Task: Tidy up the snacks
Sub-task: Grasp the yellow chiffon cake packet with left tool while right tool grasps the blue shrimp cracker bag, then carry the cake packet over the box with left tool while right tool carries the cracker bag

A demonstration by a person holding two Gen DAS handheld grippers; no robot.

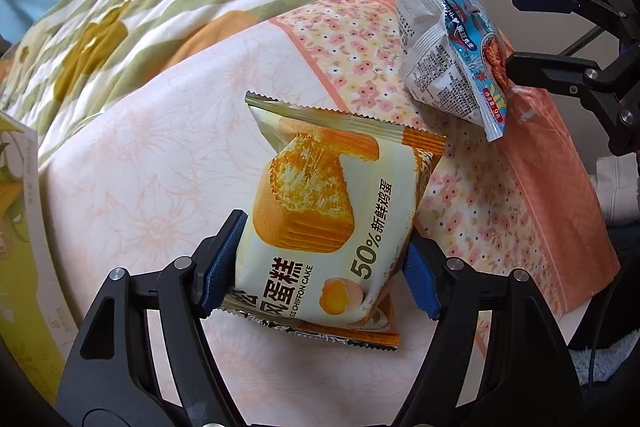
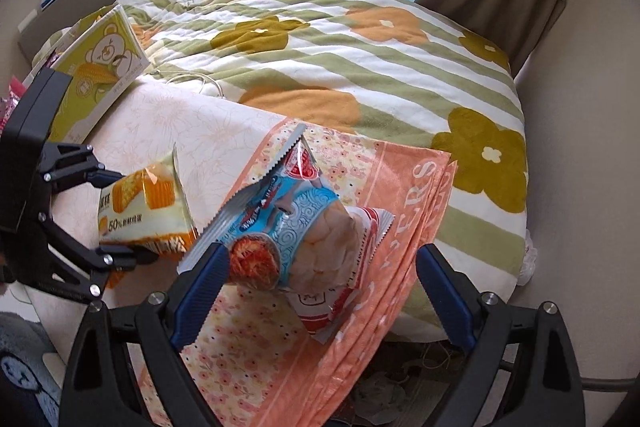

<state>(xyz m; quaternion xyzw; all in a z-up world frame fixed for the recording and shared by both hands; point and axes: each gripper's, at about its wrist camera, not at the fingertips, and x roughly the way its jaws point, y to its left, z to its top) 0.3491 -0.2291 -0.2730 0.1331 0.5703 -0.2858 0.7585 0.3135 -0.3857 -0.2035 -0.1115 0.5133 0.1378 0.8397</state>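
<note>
We could see only part of the green bear-printed box at the far left, cut off by the frame in the left wrist view. The left gripper was clamped on the chiffon cake packet, cream and orange with a cake slice pictured, near the middle of the pale floral cloth. The right gripper stood apart around the blue shrimp chip bag, its left pad touching the bag, the right pad clear; whether the bag rested on the orange cloth we could not tell.
</note>
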